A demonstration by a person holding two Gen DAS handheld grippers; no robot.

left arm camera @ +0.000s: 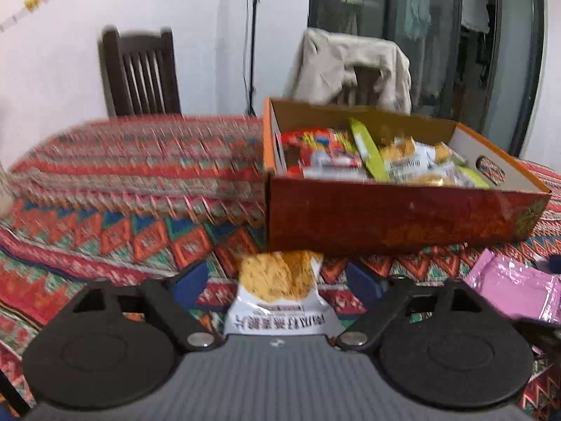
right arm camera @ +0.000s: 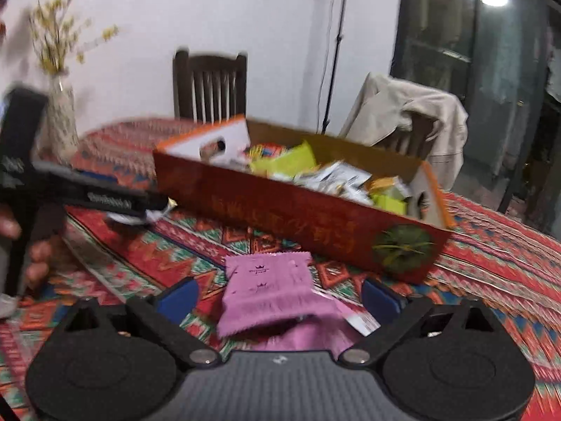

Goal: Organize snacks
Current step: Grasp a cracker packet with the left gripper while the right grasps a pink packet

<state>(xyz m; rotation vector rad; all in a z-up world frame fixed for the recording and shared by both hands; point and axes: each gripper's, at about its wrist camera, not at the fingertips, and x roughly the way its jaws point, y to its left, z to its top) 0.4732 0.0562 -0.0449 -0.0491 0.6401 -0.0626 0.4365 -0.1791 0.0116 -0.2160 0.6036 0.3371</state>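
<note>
A red cardboard box [left arm camera: 403, 217] holding several snack packets stands on the patterned tablecloth; it also shows in the right wrist view [right arm camera: 298, 217]. My left gripper [left arm camera: 277, 282] is open, its blue-padded fingers either side of a white packet with a yellow crisp picture [left arm camera: 277, 291] lying just before the box. My right gripper [right arm camera: 278, 296] is open around a pink packet [right arm camera: 273, 291] lying on the cloth near the box's front. The pink packet also shows in the left wrist view [left arm camera: 515, 287]. The left gripper appears at the left of the right wrist view [right arm camera: 154, 207].
A vase with dried yellow flowers [right arm camera: 61, 119] stands at the table's far left. A dark wooden chair [left arm camera: 140, 73] and a chair draped with a beige jacket [left arm camera: 350, 66] stand behind the table. A glass door [left arm camera: 455, 35] is at the right.
</note>
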